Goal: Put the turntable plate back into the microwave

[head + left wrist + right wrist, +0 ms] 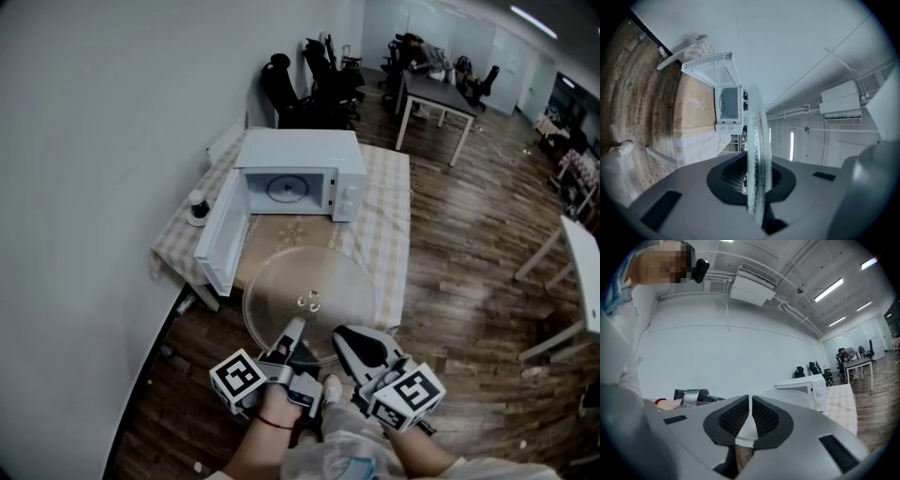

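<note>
My left gripper's [757, 180] pads pinch the rim of the glass plate [756, 140], which this view shows edge-on. The right gripper [750, 416] has its jaws almost together, with only the thin rim between them.

Only the head view shows both at once. The left gripper [292, 330] and right gripper [349, 339] sit side by side on the plate's [309, 291] near edge, at lower centre. The plate is held roughly level over the near end of the table [386, 220].

The microwave [300, 178] stands at upper centre with its door [220, 234] swung open. The left gripper view looks into its cavity [727, 105], while the right gripper view catches only the outside of the microwave [806, 385].
</note>
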